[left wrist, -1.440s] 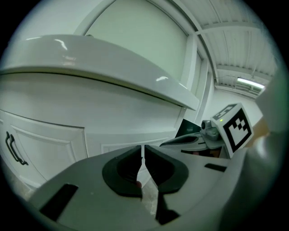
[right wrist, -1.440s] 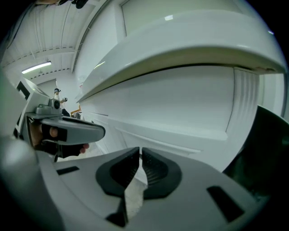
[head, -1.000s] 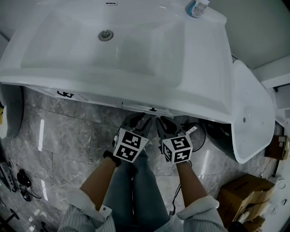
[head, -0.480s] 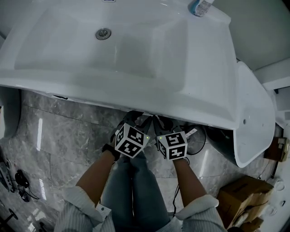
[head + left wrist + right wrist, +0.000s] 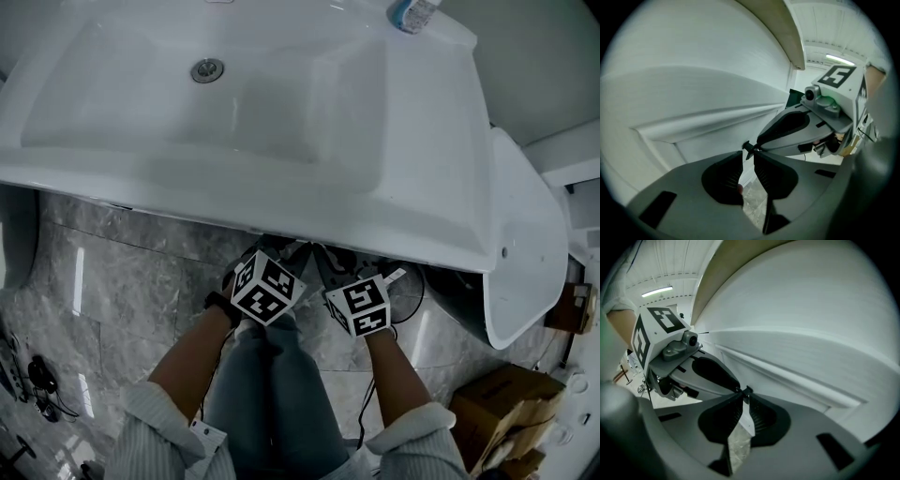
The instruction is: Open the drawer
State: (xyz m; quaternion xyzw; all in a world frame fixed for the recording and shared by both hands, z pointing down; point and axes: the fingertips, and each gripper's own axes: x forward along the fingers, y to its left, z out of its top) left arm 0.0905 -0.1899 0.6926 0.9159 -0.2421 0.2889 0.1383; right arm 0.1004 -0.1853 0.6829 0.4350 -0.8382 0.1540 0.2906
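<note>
- Drawer (image 5: 703,140): sits under the front edge of the white basin (image 5: 234,202). It looks closed, and the overhang hides most of it in the head view.
- The only pull point is a tiny dark knob (image 5: 747,149) on the drawer front, near the middle of the basin's front edge.
- Left gripper (image 5: 748,157): its jaws have just been closing and are now clenched on the knob at their very tips.
- Right gripper (image 5: 745,399): jaws drawn to a sliver, tips nipping the same knob from the other side.
- Step in hand, my read: the grip is made and the pull is not yet begun.
- Doing it well:
  - Seat both sets of tips behind the knob's head, not on its crown. It is small, so it will likely slip.
  - Pull straight back toward the body, along the drawer's travel, with both hands at the same rate.
  - Keep the pull level; lifting runs the grippers into the basin's underside.
  - Start slowly until the front breaks free of the frame.
- Materials and shapes:
  - Drawer front is matte white and flat, with a raised ridge framing the panel.
  - Knob is dark with a thin stem; it may be metal, but it is too small to be sure.
  - Basin is glossy white, with a rectangular bowl and a round metal drain (image 5: 207,69).
  - Jaws are dark and tapered, with ribbed pads (image 5: 725,177).
  - Floor (image 5: 112,281) is polished grey marble-look tile.
</note>
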